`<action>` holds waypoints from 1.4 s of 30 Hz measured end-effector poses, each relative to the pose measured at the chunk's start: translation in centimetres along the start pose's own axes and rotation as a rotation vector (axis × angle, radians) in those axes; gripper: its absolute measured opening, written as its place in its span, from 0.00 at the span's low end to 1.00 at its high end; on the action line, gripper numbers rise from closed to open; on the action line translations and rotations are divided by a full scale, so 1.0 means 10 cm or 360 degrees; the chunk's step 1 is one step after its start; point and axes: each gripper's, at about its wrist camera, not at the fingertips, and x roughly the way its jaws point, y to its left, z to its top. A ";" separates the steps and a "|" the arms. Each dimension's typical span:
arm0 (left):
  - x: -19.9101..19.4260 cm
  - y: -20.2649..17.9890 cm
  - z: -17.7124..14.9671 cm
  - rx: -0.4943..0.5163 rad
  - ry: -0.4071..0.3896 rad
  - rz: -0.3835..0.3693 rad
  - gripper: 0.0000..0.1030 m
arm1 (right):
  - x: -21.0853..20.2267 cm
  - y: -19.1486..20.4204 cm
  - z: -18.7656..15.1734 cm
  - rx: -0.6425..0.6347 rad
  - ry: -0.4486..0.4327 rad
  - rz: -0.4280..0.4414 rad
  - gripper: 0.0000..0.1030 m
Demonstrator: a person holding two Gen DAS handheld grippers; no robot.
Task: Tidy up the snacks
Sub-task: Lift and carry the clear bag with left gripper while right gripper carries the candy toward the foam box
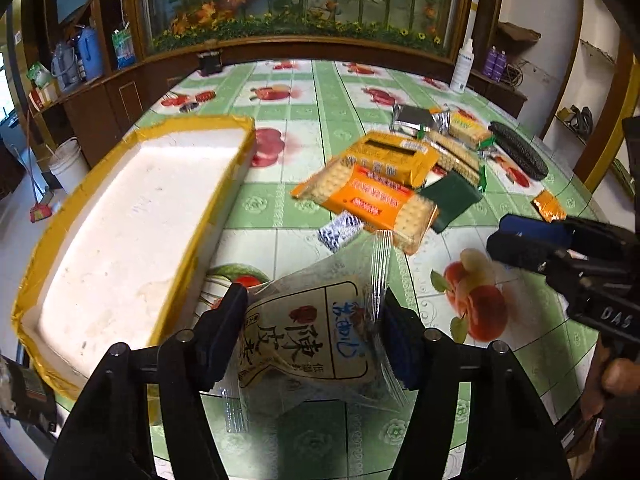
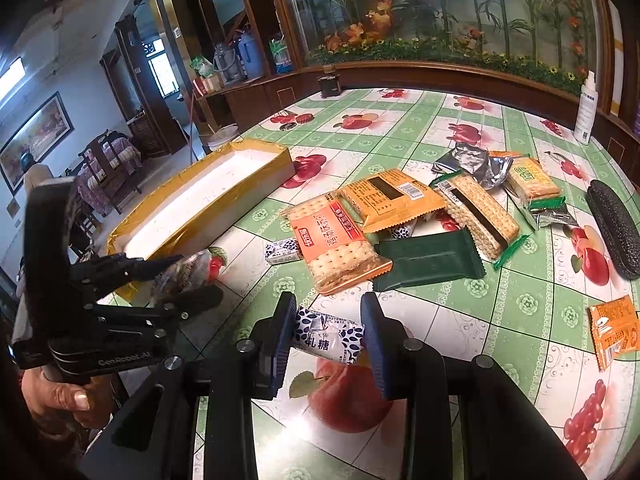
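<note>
Left matte black plastic tongs (image 1: 312,320): angular linkage arms with round silver pivot screws, ribbed dark blue pads; white "GenRoboLAI" lettering on the body, seen from the right wrist. Right matte black plastic tongs (image 2: 328,340): same build and blue ribbed pads; white "DAS" lettering.

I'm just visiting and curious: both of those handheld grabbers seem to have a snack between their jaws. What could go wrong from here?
1. The clear snack bag sits between the left gripper jaws, but its slick wrapper could slide out before it reaches the foam tray.
2. The right gripper pinches the small nougat candy by its soft wrapper; it might twist free.
3. The two grippers are close together and could bump.
</note>
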 end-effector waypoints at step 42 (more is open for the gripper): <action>0.20 -0.44 -0.06 0.0529 0.0060 0.0203 1.00 | 0.06 -0.16 0.45 0.0088 -0.0086 0.0034 0.33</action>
